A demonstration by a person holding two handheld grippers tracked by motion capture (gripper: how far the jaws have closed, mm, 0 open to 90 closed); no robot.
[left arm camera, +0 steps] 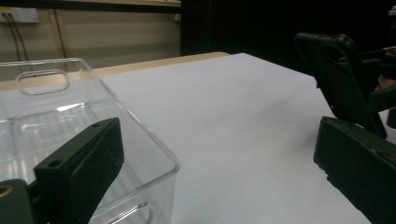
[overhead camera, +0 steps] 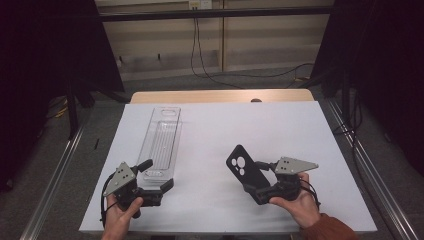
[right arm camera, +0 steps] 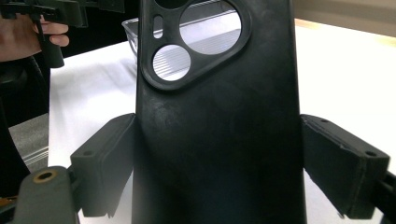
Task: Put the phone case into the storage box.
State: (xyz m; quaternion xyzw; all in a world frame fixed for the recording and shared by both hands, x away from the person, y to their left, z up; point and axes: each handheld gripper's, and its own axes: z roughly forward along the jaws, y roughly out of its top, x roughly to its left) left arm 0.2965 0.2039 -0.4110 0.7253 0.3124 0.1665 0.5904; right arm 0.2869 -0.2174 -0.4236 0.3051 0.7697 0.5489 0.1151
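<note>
Now | right gripper [overhead camera: 257, 181] jaws clamp phone case [overhead camera: 246, 169] | left gripper [overhead camera: 159, 175] jaws agape at clear tray [overhead camera: 162, 137] | next, probably: case into tray

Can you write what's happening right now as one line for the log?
right hand-held gripper: shut on black phone case | left hand-held gripper: open beside clear tray | table: white
</note>
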